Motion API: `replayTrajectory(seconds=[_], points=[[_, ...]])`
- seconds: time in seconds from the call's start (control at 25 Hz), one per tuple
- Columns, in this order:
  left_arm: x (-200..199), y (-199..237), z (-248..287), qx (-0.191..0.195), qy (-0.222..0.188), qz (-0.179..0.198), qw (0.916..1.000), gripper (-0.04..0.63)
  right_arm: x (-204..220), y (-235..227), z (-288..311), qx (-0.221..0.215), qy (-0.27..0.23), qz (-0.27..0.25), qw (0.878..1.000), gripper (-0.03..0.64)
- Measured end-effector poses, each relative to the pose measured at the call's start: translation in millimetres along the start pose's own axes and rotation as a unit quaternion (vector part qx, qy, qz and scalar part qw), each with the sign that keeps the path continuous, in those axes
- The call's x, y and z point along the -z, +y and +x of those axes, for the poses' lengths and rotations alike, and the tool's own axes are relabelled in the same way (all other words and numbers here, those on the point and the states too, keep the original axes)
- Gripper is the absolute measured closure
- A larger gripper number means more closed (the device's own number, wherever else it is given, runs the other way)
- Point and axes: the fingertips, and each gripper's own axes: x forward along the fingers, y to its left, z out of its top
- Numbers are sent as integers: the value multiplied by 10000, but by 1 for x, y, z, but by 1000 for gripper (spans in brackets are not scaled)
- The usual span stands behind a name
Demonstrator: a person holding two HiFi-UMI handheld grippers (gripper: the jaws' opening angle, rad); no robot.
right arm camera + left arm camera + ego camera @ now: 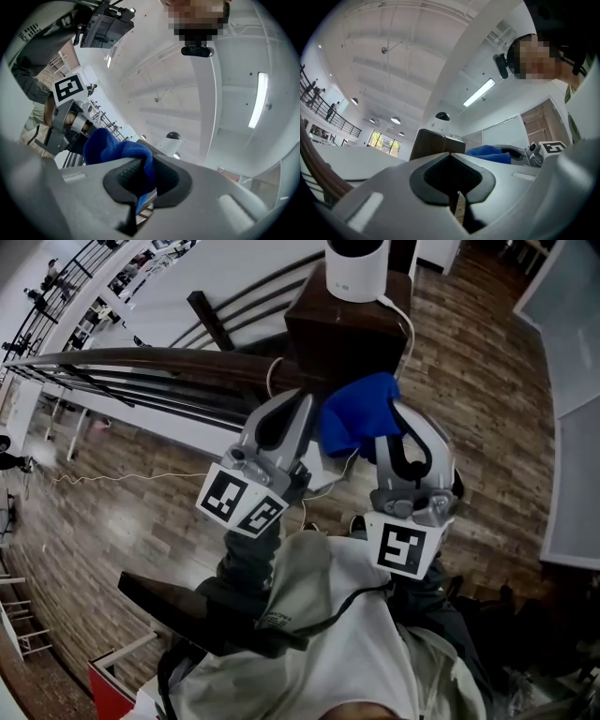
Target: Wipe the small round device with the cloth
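The small round device [354,268] is white with a dark top and stands on a dark brown post [342,329] at the top of the head view. Just below the post, my right gripper [392,418] is shut on a bunched blue cloth [359,413]. In the right gripper view the cloth [115,147] is pinched between the pads, with the device [169,143] beyond it. My left gripper [295,409] hangs beside the cloth, shut and holding nothing. In the left gripper view [457,194] the device [442,117] sits atop the post [436,145], with the cloth [490,152] to the right.
A white cable [409,329] runs down from the device along the post. A dark curved handrail [141,362] joins the post from the left, above a drop to a lower floor. Wooden flooring [487,409] lies to the right. My own torso fills the bottom.
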Motion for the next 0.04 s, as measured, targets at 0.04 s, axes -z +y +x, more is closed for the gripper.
replayTrajectory(seconds=[0.04], points=[[1, 0, 0, 6, 5, -6, 10000, 598, 0, 1, 0, -3, -2, -4, 10000, 589]])
